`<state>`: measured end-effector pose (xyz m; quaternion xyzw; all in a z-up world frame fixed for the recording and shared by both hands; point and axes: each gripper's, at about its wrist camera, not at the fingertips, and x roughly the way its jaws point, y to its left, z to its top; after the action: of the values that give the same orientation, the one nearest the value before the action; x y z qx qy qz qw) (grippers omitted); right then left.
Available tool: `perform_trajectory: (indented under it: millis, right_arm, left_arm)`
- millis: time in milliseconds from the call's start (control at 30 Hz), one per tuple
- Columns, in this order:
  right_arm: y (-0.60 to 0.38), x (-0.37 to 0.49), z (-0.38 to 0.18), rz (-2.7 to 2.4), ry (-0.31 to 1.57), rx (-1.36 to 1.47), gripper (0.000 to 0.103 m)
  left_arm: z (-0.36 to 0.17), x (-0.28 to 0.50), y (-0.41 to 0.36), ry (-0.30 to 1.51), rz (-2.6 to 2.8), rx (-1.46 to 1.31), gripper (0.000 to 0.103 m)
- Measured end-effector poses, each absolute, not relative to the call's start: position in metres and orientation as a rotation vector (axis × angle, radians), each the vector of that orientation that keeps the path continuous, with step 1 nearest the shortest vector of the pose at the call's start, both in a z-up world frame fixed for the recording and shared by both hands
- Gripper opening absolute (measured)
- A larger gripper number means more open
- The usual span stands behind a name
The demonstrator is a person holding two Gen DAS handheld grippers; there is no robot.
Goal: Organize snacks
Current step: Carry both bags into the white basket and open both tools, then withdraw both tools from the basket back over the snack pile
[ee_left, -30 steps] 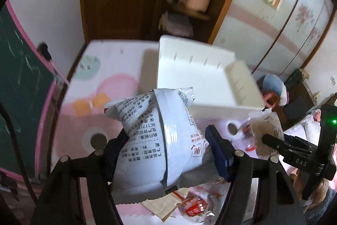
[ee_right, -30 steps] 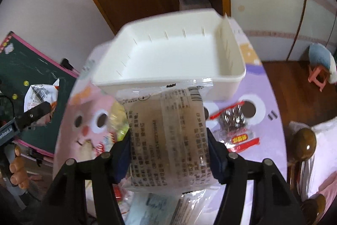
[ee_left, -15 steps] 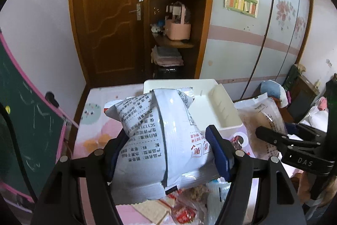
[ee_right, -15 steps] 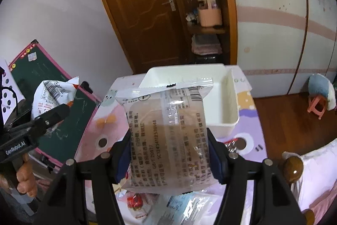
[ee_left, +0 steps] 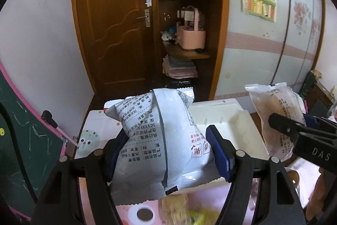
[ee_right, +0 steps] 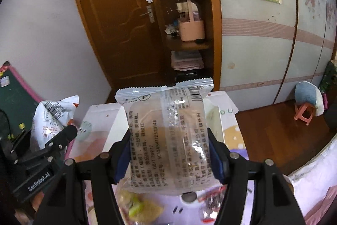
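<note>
- We see a counter [ee_right: 101, 119] covered with a pastel cartoon print in pink, white and lilac, with round dark dots in the pattern.
- On its far part stands a white tray [ee_left: 242, 132] with low walls; its inside looks bare as far as we can see.
- On the near edge lies a blurred yellow-green snack pack [ee_right: 139, 206], and just beside it a small packet with red print [ee_right: 210, 201].
- In the left view we make out a tan cracker-like pack [ee_left: 174, 208] on the near part; it is too blurred to tell more.
- Wooden floor [ee_right: 280, 130] lies to the right of the counter.
</note>
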<state>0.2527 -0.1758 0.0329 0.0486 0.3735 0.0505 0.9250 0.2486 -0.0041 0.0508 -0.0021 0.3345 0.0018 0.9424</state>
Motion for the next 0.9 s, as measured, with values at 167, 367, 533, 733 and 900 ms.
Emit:
perform_trajectory:
  millis: [167, 367, 533, 733, 900]
  right_arm:
    - [-0.168, 0.296, 0.014, 0.049, 0.786, 0.076, 0.074]
    - [-0.175, 0.302, 0.0, 0.045, 0.859, 0.142, 0.074]
    - [-0.178, 0.283, -0.005, 0.023, 0.902, 0.142, 0.074]
    - [-0.184, 0.262, 0.007, 0.0, 0.912, 0.162, 0.075]
    - [-0.181, 0.237, 0.027, -0.021, 0.866, 0.144, 0.076]
  left_arm:
    - [0.017, 0.298, -0.006, 0.776, 0.032, -0.007, 0.1]
    - [-0.009, 0.307, -0.004, 0.798, 0.007, -0.054, 0.1]
    - [-0.001, 0.28, 0.006, 0.736, -0.018, -0.096, 0.1]
    - [0.027, 0.239, 0.019, 0.663, -0.037, -0.121, 0.1]
    - [0.046, 0.209, 0.021, 0.636, -0.026, -0.11, 0.1]
